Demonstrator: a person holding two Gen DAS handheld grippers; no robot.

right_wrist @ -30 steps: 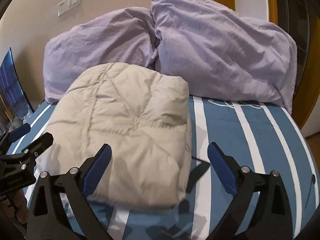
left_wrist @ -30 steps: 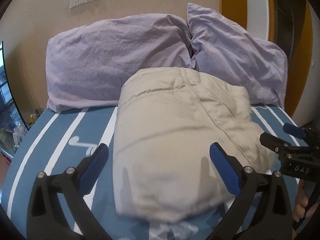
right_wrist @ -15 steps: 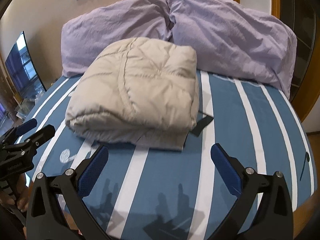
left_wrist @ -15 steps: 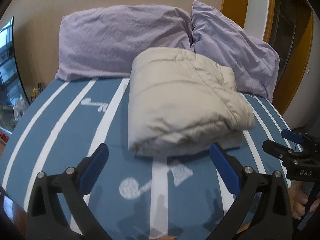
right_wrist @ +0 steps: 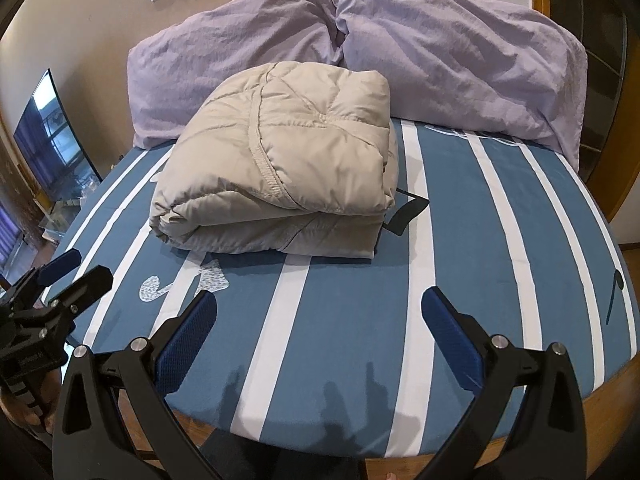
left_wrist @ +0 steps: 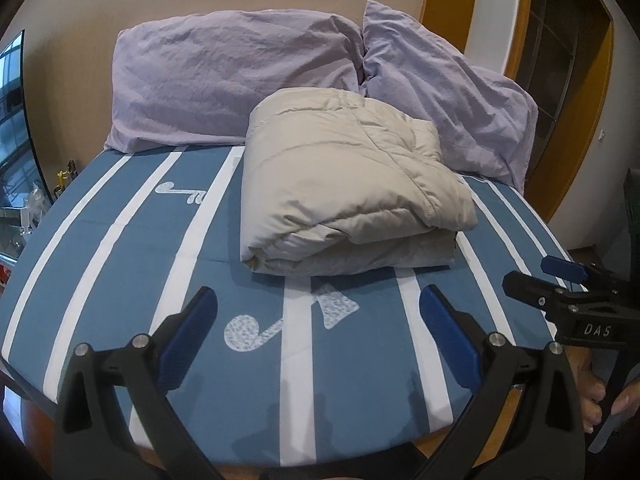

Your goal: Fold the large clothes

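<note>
A beige padded jacket (left_wrist: 344,184) lies folded into a thick bundle on the blue-and-white striped bed (left_wrist: 120,264), in front of the pillows. It also shows in the right wrist view (right_wrist: 280,172), with a black strap (right_wrist: 406,214) sticking out at its right side. My left gripper (left_wrist: 318,320) is open and empty, held back over the bed's near edge. My right gripper (right_wrist: 320,320) is open and empty, also back from the jacket. Each gripper shows at the side of the other's view, the right one (left_wrist: 560,284) and the left one (right_wrist: 68,276).
Two lilac pillows (left_wrist: 232,80) (left_wrist: 448,92) lean on the wall behind the jacket. A TV screen (right_wrist: 52,140) stands left of the bed. A wooden door frame (left_wrist: 576,128) is on the right. The bed's near edge (right_wrist: 400,444) lies just below the grippers.
Both grippers have pulled back from the folded jacket toward the near edge of the bed. The jacket stays folded in place. Both grippers stay open.
</note>
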